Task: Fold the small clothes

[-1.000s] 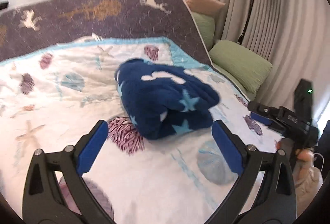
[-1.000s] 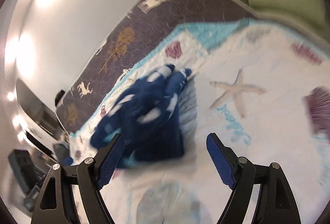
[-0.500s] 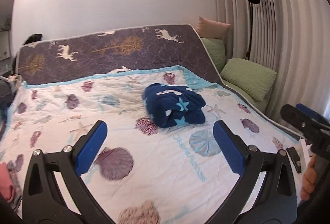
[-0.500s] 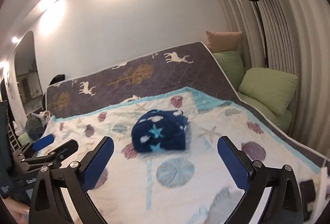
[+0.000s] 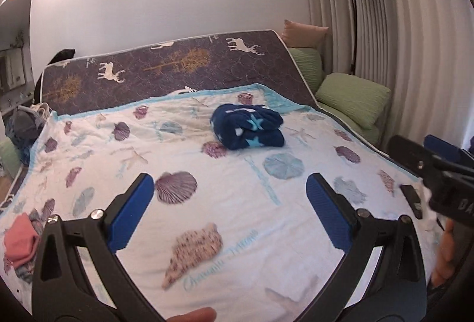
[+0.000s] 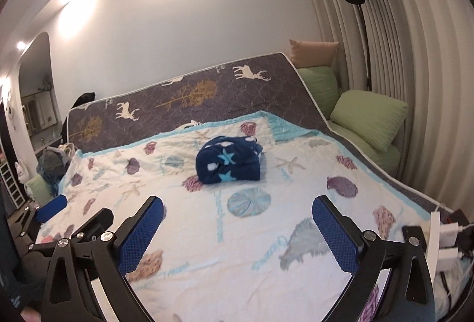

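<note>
Navy fleece, patterned with pale blue stars and white spots, makes up the folded garment (image 5: 248, 127) that lies as a compact bundle on the bed's seashell-print quilt (image 5: 207, 203), toward the far side and just short of the dark deer-print mattress (image 5: 166, 67) propped against the wall. The left claw (image 5: 229, 210) hangs over the near part of the quilt with its blue pads spread wide and nothing between them; the bundle sits well ahead of it, roughly centred in the gap as seen along its fingers. The right claw (image 6: 237, 231) has just been opening and its jaws stand wide apart, empty, and the bundle (image 6: 228, 162) lies well beyond it too, slightly left of the gap's middle. Neither claw touches the garment. A pink cloth (image 5: 19, 240) lies at the quilt's near left edge, far from the bundle. Green cushions (image 5: 354, 98) rest beside the bed on the right.
</note>
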The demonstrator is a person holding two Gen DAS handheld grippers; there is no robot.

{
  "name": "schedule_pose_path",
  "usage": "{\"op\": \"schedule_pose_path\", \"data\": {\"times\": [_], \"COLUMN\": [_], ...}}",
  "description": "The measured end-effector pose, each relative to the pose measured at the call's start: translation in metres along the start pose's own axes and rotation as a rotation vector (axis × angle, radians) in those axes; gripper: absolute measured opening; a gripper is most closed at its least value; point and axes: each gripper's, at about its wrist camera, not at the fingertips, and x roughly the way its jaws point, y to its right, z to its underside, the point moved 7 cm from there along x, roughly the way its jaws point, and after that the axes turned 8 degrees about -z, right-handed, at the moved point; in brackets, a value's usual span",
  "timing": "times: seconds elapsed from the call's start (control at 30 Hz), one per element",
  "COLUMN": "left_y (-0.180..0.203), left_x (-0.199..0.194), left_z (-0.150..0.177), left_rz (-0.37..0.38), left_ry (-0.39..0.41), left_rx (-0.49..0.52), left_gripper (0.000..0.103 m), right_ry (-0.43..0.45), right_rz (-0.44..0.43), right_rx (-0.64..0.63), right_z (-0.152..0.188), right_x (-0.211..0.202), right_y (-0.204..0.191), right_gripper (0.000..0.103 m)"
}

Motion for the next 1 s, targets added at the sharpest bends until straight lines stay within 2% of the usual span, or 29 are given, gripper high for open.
{"op": "schedule_pose_path", "data": {"times": [0.17,0.4,1.0], "left_y": [0.001,-0.004,-0.014], "left_x": [-0.021,-0.043,-0.055], "left_z": [0.004,0.009,0.021], "left_rz": [-0.010,-0.029,-0.071], "left_ry": [0.019,0.055,0.025], "left_rx": [0.015,0.019,0.001], "left_gripper": [0.102,0.102,0.102], "right_ry": [0.022,0.033,0.003], "right_rz": [0.053,0.038,0.010], "right_rx": [-0.065,-0.068,-0.062], "right_z": [0.008,0.013,0.025], "right_x": [-0.021,-0.042,-0.054], "right_y": [-0.013,-0.024,-0.037], "right_gripper": [0.102,0.102,0.102]}}
